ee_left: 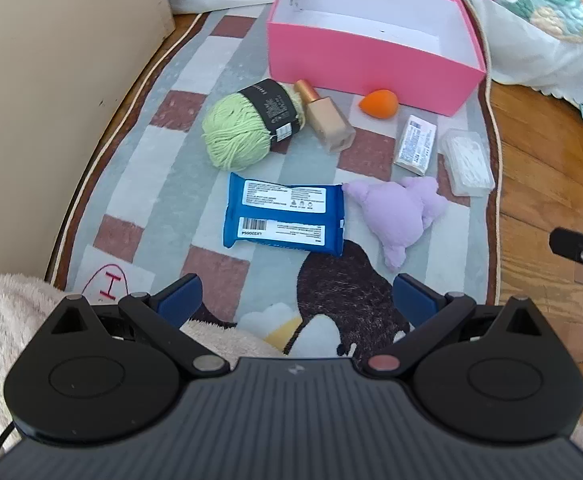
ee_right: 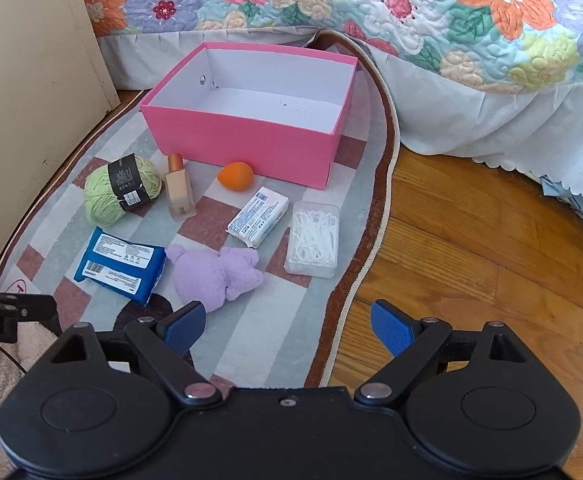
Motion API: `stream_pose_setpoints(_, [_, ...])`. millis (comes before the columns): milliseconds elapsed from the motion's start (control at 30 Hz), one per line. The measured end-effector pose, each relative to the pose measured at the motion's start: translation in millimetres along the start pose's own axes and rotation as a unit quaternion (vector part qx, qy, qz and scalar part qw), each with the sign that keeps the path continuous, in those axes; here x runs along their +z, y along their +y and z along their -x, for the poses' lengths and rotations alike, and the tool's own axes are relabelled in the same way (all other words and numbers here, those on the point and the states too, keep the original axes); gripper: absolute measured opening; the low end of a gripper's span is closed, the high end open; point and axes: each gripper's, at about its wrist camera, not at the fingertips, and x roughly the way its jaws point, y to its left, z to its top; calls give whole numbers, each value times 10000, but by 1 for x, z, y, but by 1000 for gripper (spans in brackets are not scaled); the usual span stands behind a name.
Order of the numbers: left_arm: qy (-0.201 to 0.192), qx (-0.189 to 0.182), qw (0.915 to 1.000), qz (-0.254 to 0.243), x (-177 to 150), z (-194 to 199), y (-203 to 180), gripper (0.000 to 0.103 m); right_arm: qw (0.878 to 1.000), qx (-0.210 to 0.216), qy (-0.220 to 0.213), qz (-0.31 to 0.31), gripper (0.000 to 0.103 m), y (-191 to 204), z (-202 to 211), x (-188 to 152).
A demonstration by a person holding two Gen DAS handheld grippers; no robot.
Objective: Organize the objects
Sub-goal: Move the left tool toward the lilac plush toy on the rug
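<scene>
An empty pink box (ee_left: 371, 66) (ee_right: 243, 140) stands on a checked rug (ee_left: 151, 152) (ee_right: 251, 320). In front of it lie green yarn (ee_left: 247, 124) (ee_right: 119, 190), a foundation bottle (ee_left: 327, 118) (ee_right: 179, 192), an orange sponge (ee_left: 378, 103) (ee_right: 234, 176), a white packet (ee_left: 415, 144) (ee_right: 258, 217), a clear box of floss picks (ee_left: 467, 162) (ee_right: 313, 238), a blue wipes pack (ee_left: 285, 214) (ee_right: 119, 266) and a purple plush (ee_left: 403, 214) (ee_right: 215, 272). My left gripper (ee_left: 297, 300) is open above the rug, short of the wipes. My right gripper (ee_right: 287, 320) is open over the rug's right edge, near the plush.
A beige cabinet (ee_left: 51, 100) (ee_right: 31, 120) stands on the left. A bed with a floral quilt (ee_right: 411, 8) lies behind and to the right. Wooden floor (ee_right: 491, 260) lies right of the rug. A fluffy cream cloth (ee_left: 3, 320) lies near my left gripper.
</scene>
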Motion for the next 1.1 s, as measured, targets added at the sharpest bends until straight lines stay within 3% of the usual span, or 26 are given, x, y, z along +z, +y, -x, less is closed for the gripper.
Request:
stream_pose_setpoints(600, [64,-65,10000,14,-1,1,-4,103,9987,465,118,160,92,8,-5,-6])
stream_pose_setpoints(1100, [52,-191,9997,148,0,5,3,103,9987,397,236,207,93,8,-11,-9])
